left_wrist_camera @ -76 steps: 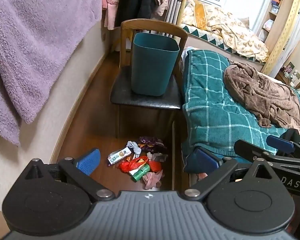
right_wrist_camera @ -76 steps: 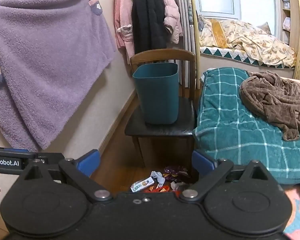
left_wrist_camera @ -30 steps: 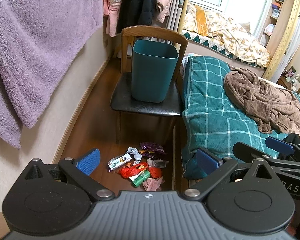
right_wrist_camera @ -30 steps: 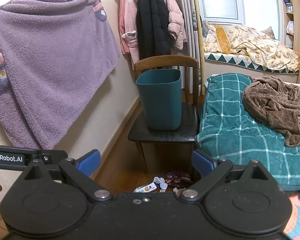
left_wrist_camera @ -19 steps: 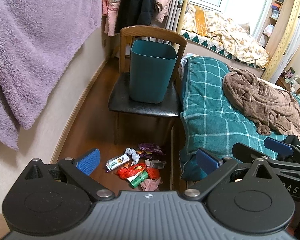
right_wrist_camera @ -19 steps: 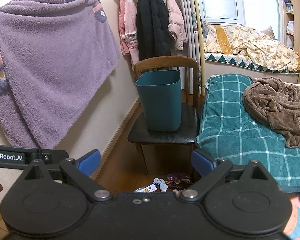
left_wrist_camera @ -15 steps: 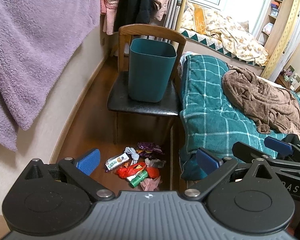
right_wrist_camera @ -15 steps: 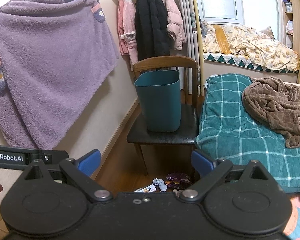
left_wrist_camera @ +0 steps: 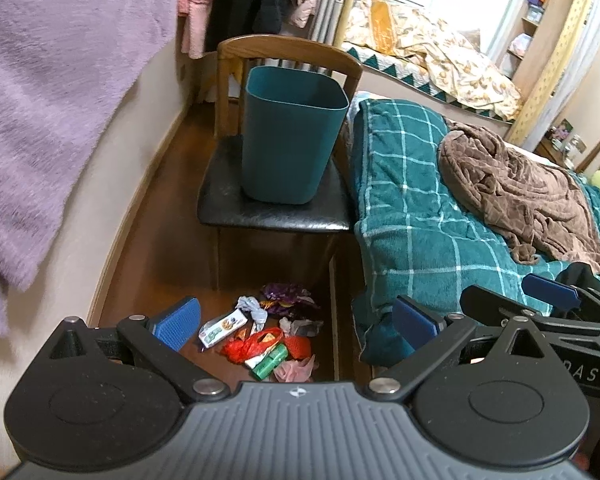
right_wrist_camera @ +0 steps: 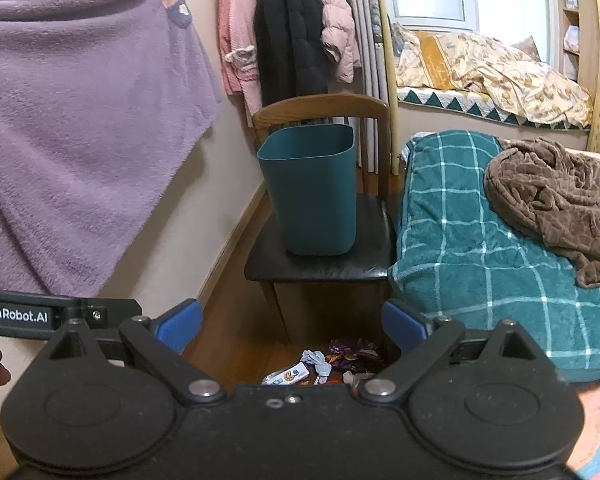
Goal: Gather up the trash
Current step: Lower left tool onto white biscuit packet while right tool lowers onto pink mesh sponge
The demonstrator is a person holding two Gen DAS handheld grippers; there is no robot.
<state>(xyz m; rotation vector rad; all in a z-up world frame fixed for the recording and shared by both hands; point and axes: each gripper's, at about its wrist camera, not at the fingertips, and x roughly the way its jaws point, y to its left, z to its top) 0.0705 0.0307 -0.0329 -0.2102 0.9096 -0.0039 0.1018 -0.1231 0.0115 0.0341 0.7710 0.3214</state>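
Observation:
A pile of trash (left_wrist_camera: 268, 336) lies on the wood floor in front of a chair: a white snack wrapper (left_wrist_camera: 223, 326), a red bag (left_wrist_camera: 252, 346), a green roll (left_wrist_camera: 269, 364), a purple wrapper (left_wrist_camera: 286, 300) and crumpled tissue. A teal bin (left_wrist_camera: 290, 136) stands upright on the chair's black seat (left_wrist_camera: 236, 210). My left gripper (left_wrist_camera: 296, 322) is open and empty, held above the pile. My right gripper (right_wrist_camera: 292, 326) is open and empty, further back; the bin (right_wrist_camera: 312, 192) and part of the trash (right_wrist_camera: 320, 366) show beyond it.
A bed with a teal checked blanket (left_wrist_camera: 420, 208) and a brown throw (left_wrist_camera: 520, 192) borders the chair on the right. A purple fleece (right_wrist_camera: 80, 128) and coats (right_wrist_camera: 292, 32) hang on the left wall. The right gripper's arm (left_wrist_camera: 540, 312) shows in the left wrist view.
Both grippers have drifted slightly forward and left; the chair and bin sit a little nearer in view. Both stay open and empty.

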